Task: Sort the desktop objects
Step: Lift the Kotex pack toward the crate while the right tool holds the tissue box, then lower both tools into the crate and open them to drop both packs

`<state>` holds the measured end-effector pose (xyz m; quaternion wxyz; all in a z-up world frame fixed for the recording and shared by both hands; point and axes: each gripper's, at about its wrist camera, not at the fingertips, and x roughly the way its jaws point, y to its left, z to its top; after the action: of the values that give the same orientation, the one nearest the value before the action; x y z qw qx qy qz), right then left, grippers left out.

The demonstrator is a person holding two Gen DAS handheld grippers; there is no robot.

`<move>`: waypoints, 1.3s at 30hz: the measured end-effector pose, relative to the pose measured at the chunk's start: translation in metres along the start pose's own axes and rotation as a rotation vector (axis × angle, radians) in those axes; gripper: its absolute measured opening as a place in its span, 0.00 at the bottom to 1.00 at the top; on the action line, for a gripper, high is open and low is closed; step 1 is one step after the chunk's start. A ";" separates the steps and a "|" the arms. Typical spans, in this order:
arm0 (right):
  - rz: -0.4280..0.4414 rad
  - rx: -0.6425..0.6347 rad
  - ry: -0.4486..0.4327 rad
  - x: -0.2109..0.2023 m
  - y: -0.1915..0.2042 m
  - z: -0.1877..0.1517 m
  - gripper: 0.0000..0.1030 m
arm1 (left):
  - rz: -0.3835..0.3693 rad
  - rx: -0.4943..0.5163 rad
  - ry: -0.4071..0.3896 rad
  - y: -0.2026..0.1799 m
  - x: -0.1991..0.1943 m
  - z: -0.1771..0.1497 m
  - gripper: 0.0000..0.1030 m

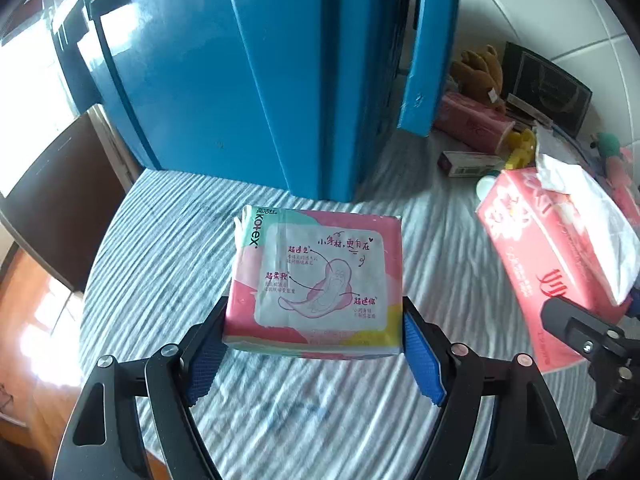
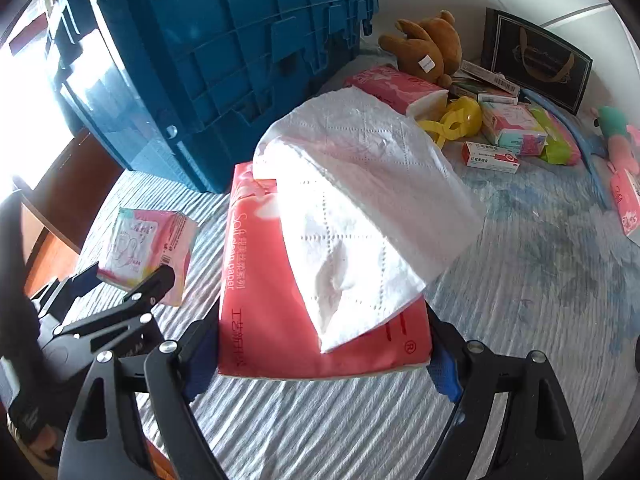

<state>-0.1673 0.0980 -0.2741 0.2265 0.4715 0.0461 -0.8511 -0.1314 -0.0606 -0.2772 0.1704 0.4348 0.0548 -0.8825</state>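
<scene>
Left gripper [image 1: 314, 348] clamps Kotex pad pack [image 1: 316, 280]; right gripper [image 2: 320, 356] clamps red tissue pack [image 2: 260, 312], both above striped bench [image 1: 168, 232] beside blue crate [image 1: 240, 80].

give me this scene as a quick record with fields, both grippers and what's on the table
left gripper: left gripper shut on the Kotex pad pack
right gripper: right gripper shut on the red tissue pack
tissue: white tissue sheet pulled out, draped over the pack
surface: striped cloth
container: blue crate behind both packs
back pile: brown teddy bear, yellow plastic toy, medicine box, dark box
</scene>
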 end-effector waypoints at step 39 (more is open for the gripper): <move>0.083 -0.223 -0.574 -0.230 0.125 0.135 0.83 | 0.116 -0.090 -0.534 0.109 -0.250 0.138 0.77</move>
<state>-0.1149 0.0254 0.0060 0.3153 0.1856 0.0543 -0.9291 -0.0559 -0.1328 0.0096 0.2483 0.1811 0.0222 -0.9513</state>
